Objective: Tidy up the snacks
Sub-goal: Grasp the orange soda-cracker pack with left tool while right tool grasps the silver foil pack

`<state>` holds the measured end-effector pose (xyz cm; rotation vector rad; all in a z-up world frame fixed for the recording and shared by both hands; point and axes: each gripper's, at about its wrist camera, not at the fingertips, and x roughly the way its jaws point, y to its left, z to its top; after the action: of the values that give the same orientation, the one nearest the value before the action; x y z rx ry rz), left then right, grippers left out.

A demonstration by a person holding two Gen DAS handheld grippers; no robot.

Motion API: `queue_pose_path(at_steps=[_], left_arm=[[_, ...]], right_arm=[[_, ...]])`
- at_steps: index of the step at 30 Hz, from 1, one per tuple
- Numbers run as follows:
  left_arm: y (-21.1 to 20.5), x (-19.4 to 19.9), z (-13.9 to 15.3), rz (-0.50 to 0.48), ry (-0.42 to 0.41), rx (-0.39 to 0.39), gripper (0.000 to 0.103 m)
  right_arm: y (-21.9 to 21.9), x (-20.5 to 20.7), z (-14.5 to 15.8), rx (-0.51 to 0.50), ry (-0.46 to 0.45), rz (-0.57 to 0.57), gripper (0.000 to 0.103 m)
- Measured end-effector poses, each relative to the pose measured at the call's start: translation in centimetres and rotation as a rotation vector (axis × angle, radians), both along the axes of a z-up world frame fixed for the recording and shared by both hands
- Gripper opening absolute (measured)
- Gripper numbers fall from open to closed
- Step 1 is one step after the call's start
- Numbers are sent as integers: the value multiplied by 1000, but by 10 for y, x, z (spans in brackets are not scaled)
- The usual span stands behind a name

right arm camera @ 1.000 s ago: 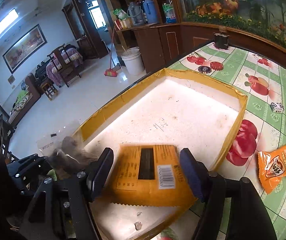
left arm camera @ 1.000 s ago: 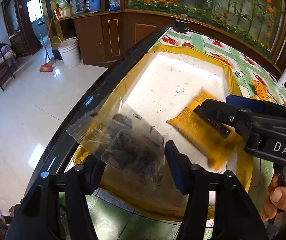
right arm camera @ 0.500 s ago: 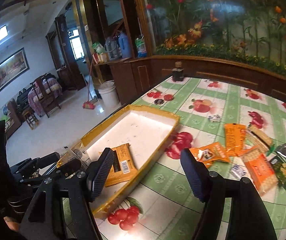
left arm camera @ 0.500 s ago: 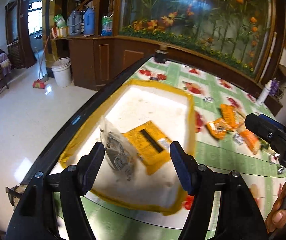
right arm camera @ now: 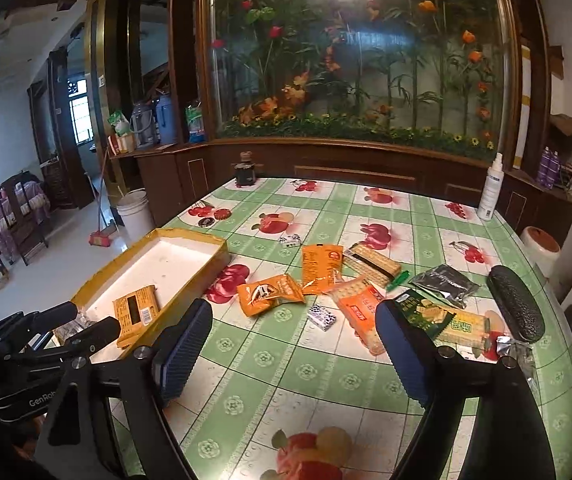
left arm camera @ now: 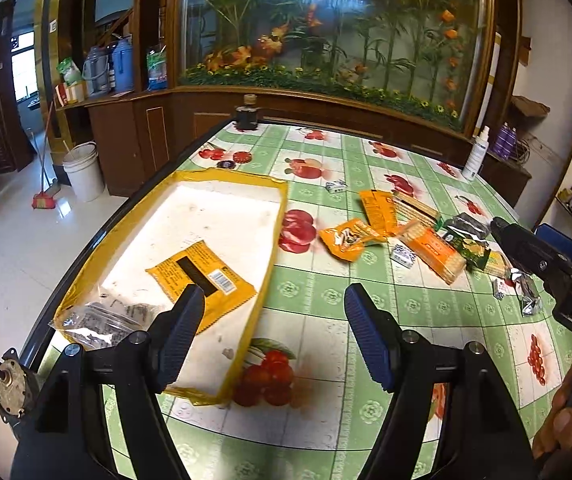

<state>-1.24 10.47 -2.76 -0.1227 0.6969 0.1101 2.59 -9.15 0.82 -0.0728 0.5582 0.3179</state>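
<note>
A yellow-rimmed white tray (left arm camera: 277,216) lies at the table's left edge. It holds an orange snack packet (left arm camera: 201,270) and a clear bag of dark snacks (left arm camera: 101,318); the tray (right arm camera: 189,238) and packet (right arm camera: 135,312) also show in the right wrist view. Several loose snacks lie on the cloth to the right: an orange peanut packet (right arm camera: 269,294), an orange cracker pack (right arm camera: 360,312), a green-yellow pack (right arm camera: 442,320). My left gripper (left arm camera: 273,336) is open and empty above the tray's near right corner. My right gripper (right arm camera: 294,344) is open and empty, near the loose snacks.
The table has a green checked fruit-print cloth (right arm camera: 326,380). A black glasses case (right arm camera: 516,308) lies at the right. A white spray bottle (right arm camera: 492,188) and a dark jar (right arm camera: 245,170) stand at the far edge. A white bucket (left arm camera: 83,170) stands on the floor left.
Both grippers have let go of their packets, which now lie in the tray, and have pulled back and up. Both views have swung right toward the loose snacks.
</note>
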Motion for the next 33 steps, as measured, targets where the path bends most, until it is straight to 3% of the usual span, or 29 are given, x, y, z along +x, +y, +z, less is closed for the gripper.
queue_pose_path(at_steps=[8,11,21,27,33], left_arm=[[-28,0,4,-44,-7,35,72],[-37,2,4,-58,-6,51,83],[-79,24,-4,-134,11,80,84],[-109,61,-24,-185,51,147,85],[-143,115,-45,-298,143,29,84]], right_arm=[[-29,-9,0,-6,-24,-57,87],[-39,-9,-2,-5,-21,-72,87],[-84,0,-19,-10,27,-163,88],[-161,23,-57,41,158,-281,91],[-246,45,-93,142,299,-442,92]])
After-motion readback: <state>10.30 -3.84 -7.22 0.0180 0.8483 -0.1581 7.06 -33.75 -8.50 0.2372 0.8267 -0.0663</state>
